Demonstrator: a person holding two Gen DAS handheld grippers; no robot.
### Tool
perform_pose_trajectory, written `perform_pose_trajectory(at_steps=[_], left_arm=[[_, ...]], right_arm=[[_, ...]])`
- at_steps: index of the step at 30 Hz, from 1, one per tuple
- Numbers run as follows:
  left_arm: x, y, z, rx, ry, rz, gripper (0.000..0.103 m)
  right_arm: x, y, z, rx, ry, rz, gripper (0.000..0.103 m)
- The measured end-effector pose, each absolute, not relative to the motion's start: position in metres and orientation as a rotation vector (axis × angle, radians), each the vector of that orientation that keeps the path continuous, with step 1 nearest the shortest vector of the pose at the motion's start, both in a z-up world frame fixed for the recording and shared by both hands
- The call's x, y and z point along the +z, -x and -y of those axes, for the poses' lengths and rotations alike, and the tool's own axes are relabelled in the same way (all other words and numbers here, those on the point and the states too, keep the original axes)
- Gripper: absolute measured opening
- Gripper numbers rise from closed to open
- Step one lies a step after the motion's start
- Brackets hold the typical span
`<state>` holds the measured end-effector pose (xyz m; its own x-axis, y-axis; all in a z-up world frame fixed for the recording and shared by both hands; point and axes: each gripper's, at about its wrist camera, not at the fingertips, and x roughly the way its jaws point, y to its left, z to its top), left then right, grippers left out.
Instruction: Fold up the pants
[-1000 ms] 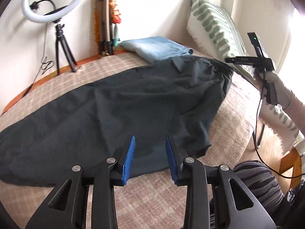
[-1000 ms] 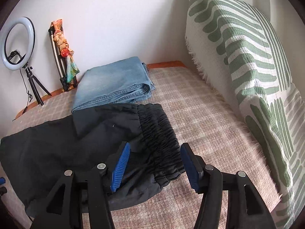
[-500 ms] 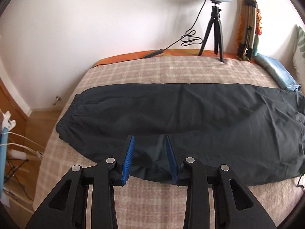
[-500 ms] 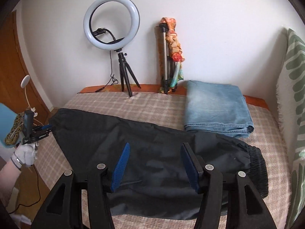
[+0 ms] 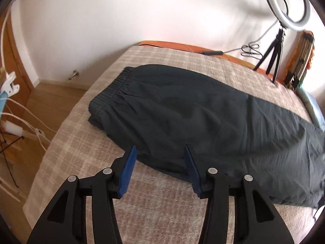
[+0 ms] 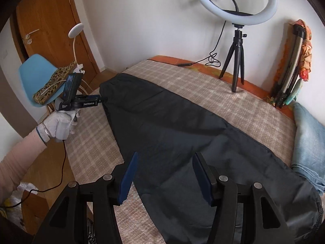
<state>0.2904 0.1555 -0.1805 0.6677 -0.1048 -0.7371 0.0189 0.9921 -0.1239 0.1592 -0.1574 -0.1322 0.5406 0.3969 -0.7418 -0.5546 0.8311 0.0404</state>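
Pants (image 5: 203, 118) span bed (image 5: 85, 158); left gripper (image 5: 159, 158) agape, perhaps above hem.

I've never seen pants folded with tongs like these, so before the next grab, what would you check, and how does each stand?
1. Pants lying flat on the bed: ok, only light wrinkles.
2. Left gripper open and empty: ok.
3. Right gripper open and empty: ok.
4. Left gripper near the cuffs: ok, they lie just ahead.
5. Jeans apart from the pants: not ok, they touch or overlap.
6. Waistband lying straight: cannot tell, mostly cut off.
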Motion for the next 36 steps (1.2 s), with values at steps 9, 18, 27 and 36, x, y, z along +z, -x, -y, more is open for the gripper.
perform_pose_trajectory(at_steps=[9, 18, 27, 36], left_arm=[[-0.180, -0.320, -0.232, -0.021, 0.511, -0.831, 0.069], [-0.210, -0.345, -0.244, 0.014, 0.636, -0.888, 0.069], [-0.212, -0.349, -0.231, 0.124, 0.554, -0.800, 0.033], [-0.203, -0.345, -0.227, 0.153, 0.542, -0.708, 0.014]], right_arm=[[-0.219, -0.178, 0.119, 0.598, 0.221, -0.980, 0.058], [-0.233, -0.181, 0.120, 0.576, 0.232, -1.018, 0.058], [-0.233, -0.180, 0.117, 0.559, 0.251, -1.023, 0.059], [-0.235, -0.179, 0.117, 0.554, 0.252, -1.027, 0.059]])
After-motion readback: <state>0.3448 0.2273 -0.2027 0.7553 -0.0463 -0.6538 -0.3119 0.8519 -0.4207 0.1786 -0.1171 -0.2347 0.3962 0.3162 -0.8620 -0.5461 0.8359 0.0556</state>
